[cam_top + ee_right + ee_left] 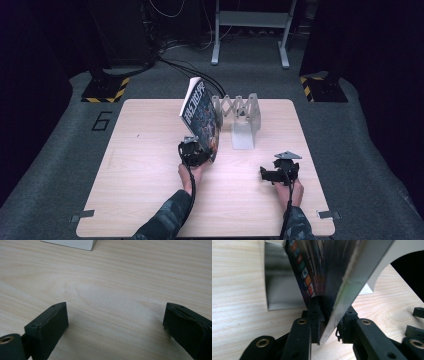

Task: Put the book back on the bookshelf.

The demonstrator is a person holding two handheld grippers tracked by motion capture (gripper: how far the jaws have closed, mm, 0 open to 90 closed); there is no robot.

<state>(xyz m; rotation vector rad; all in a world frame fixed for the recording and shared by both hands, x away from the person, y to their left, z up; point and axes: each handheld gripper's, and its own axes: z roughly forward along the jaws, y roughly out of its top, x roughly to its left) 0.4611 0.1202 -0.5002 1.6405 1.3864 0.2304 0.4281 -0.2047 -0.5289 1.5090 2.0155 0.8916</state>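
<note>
From above, the left gripper (196,152) is clamping a glossy dark-covered book (200,112), tilting toward eleven o'clock, beside a grey accordion-style metal rack (241,120) on the pale woodgrain table (150,175). Up close, its jaws are pinching the book's (332,277) thin edge. The right gripper's (115,322) matte black jaws are standing wide apart over bare wood.

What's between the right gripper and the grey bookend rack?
Nothing: in the high view, bare wooden tabletop separates the right gripper from the grey bookend rack.
</note>
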